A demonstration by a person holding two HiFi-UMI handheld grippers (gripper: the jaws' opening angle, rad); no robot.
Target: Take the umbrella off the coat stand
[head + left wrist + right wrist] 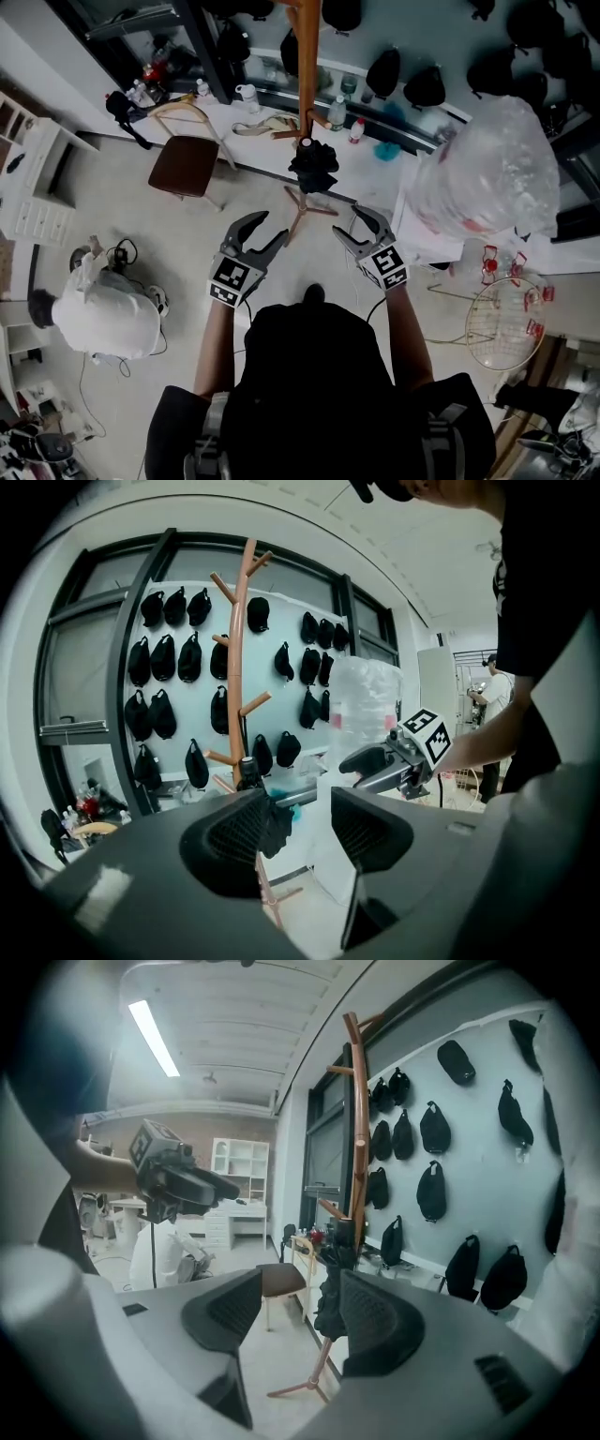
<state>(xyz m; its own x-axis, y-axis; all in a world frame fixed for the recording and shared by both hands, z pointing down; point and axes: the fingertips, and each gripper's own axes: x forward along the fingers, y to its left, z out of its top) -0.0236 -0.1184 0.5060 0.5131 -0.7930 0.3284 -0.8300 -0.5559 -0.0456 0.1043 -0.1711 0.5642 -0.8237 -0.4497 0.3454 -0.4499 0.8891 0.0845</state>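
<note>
A black folded umbrella (pixel 314 167) hangs low on the orange-brown coat stand (pixel 306 66), above the stand's splayed feet. Both grippers are held in front of it, apart from it. My left gripper (pixel 266 232) is open and empty, below and left of the umbrella. My right gripper (pixel 353 225) is open and empty, below and right of it. In the left gripper view the umbrella (pixel 273 825) shows far off between the open jaws of the left gripper (pixel 298 832), with the right gripper (pixel 375 761) beyond. In the right gripper view the umbrella (pixel 333 1288) hangs ahead of the right gripper (pixel 300 1312).
A brown-seated chair (pixel 187 165) stands left of the stand. A person in white (pixel 105 315) crouches at the lower left. A large plastic-wrapped bundle (pixel 487 169) and a wire basket (pixel 502 323) are on the right. Black caps (pixel 164 658) hang on the wall behind.
</note>
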